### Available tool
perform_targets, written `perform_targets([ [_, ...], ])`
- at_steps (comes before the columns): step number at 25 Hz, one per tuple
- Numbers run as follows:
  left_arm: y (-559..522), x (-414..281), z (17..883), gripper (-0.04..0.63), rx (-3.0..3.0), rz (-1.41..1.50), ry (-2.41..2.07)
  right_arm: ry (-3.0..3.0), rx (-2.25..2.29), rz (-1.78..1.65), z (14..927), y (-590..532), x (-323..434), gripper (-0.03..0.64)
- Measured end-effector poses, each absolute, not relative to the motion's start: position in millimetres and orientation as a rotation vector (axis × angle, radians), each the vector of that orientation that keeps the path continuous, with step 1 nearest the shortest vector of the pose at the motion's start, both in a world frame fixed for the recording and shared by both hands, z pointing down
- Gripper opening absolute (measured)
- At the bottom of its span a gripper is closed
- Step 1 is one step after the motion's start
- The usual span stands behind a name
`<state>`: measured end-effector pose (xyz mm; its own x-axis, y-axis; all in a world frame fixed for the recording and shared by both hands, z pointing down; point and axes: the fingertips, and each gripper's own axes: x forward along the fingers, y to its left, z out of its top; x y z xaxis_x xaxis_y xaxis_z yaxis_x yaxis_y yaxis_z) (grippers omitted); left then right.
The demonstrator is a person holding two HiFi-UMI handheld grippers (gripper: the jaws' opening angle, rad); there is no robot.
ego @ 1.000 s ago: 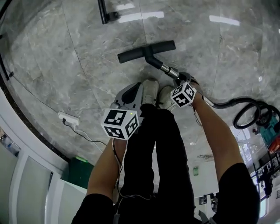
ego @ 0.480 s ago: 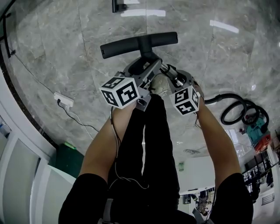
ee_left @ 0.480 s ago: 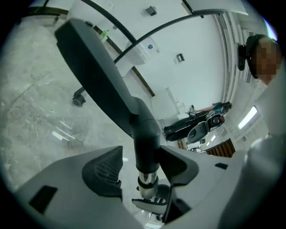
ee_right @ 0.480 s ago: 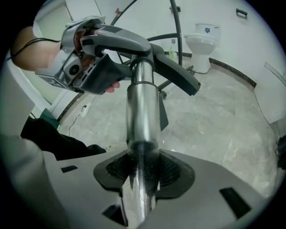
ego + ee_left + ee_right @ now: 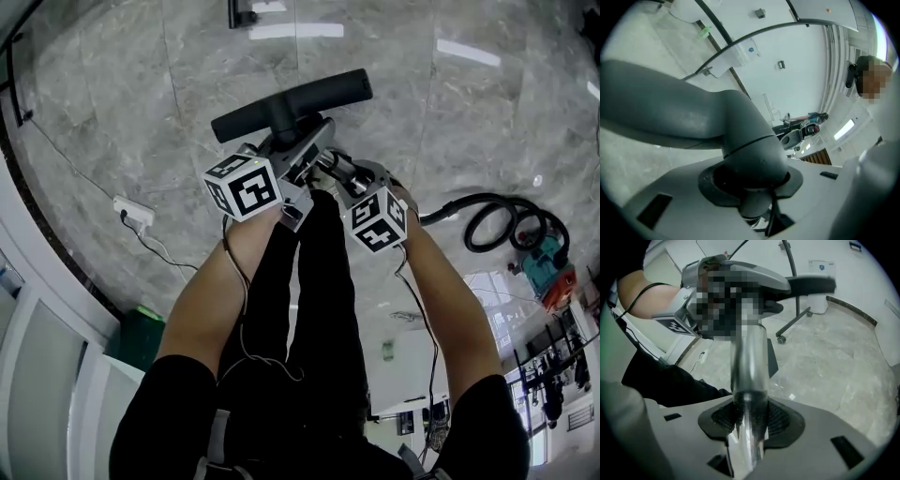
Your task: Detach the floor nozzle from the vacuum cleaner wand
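Note:
The dark grey floor nozzle [image 5: 291,101] is lifted off the marble floor, its bar tilted. Its thick neck [image 5: 750,150] fills the left gripper view. My left gripper [image 5: 305,155] is around that neck, jaws closing, and the pads press on it. The chrome wand [image 5: 339,167] runs back from the neck into my right gripper [image 5: 345,178], which is shut on it. In the right gripper view the wand [image 5: 749,362] passes straight between the dark pads [image 5: 780,420] and up to the nozzle [image 5: 806,285].
A black hose [image 5: 487,220] coils on the floor at right and leads to the teal vacuum body [image 5: 544,264]. A white power strip [image 5: 131,213] with its cable lies at left. A black chair base [image 5: 242,13] stands at the top. The person's legs are below my grippers.
The nozzle has come up off the floor with both grippers. My left gripper has gone from beside the legs to the nozzle's neck. The right gripper kept its hold on the wand.

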<state>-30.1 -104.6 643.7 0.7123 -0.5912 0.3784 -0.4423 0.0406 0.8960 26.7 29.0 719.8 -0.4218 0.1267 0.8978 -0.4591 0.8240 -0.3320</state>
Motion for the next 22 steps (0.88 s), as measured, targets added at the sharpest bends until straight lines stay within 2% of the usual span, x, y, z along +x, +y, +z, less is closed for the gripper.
perform_targets([
  [8, -93.2, -6.7, 619.0, 0.143, 1.831, -0.073, -0.737, -2.156, 0.329, 0.622, 728.9, 14.8, -12.0, 0.167],
  [11, -93.6, -17.9, 623.3, 0.141, 1.785, -0.054, -0.83, -2.125, 0.403, 0.524, 730.9, 11.3, -13.5, 0.095],
  [15, -105.5, -22.7, 603.5, 0.129, 1.872, -0.056, -0.923, -2.021, 0.64, 0.415, 718.5, -7.6, -6.2, 0.091],
  [19, -116.5, -28.3, 583.6, 0.123, 1.883, -0.123, -0.846, -2.094, 0.546, 0.627, 694.9, 4.9, -28.2, 0.089],
  [22, -102.5, -15.6, 573.1, 0.12, 1.961, -0.064, -0.699, -2.249, 0.361, 0.779, 682.9, 27.3, -39.8, 0.087],
])
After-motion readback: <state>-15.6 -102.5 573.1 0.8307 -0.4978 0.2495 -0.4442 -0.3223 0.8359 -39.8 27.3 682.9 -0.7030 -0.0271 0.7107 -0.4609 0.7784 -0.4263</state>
